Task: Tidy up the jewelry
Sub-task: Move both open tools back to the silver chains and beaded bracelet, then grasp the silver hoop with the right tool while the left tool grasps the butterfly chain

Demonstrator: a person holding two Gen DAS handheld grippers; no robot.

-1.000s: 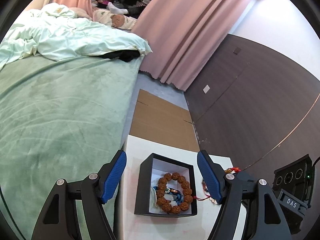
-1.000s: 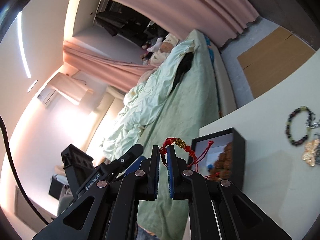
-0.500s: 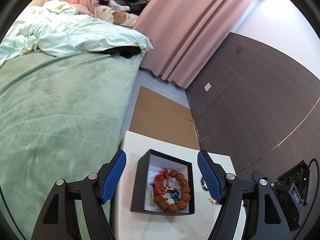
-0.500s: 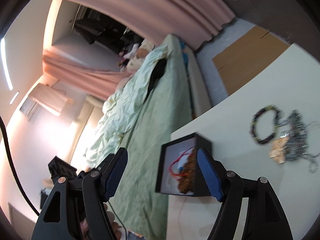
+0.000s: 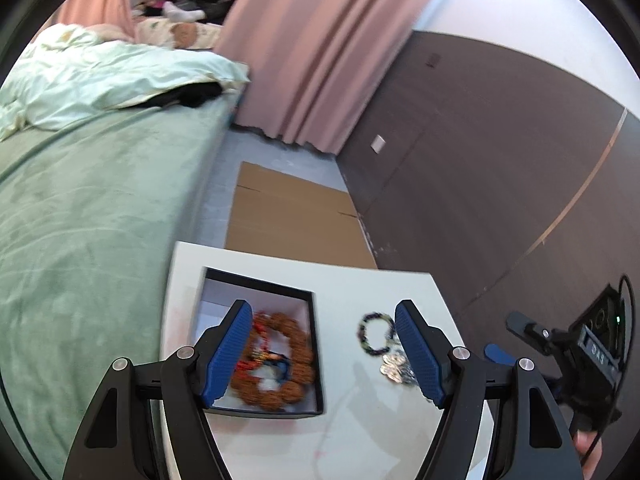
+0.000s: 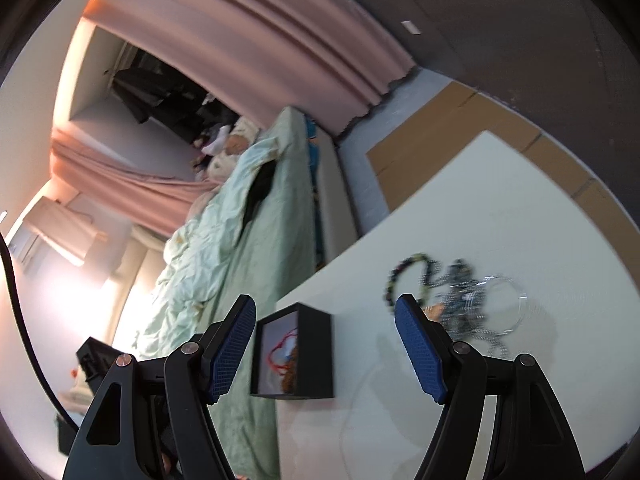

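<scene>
Left wrist view: the left gripper (image 5: 322,350) hangs over a white table (image 5: 360,432) with its blue pads spread wide and nothing between them. Under the pad at 9 o'clock sits a black box (image 5: 256,280) with a white lining, close to the table's left edge, where the green bed (image 5: 80,240) runs alongside. Inside the box lie a brown bead bracelet (image 5: 292,360) and a red cord bracelet (image 5: 256,324), both blurred. At 3 o'clock from the box, apart from it across bare tabletop, a dark bead bracelet (image 5: 376,332) lies flat, with a silvery trinket (image 5: 394,368) just beside it at its 5 o'clock, partly behind the other pad. The table's far edge, at 12 o'clock, meets flattened cardboard (image 5: 292,216) on the floor; beyond hangs a pink curtain (image 5: 320,52). The near half of the tabletop is bare. The right gripper (image 5: 520,340) shows at 3 o'clock, past the table's right corner.

Right wrist view: the right gripper (image 6: 325,350) has its jaws apart and holds nothing; they have just been opening. The box (image 6: 316,352) sits at the table's (image 6: 500,208) bed-side edge, just above the gap between the pads. At 2 o'clock from it, well apart, the dark bead bracelet (image 6: 404,276) lies touching a blurred tangle of chains (image 6: 468,300). Wide bare tabletop lies around them, up to the far corner at 1 o'clock.
</scene>
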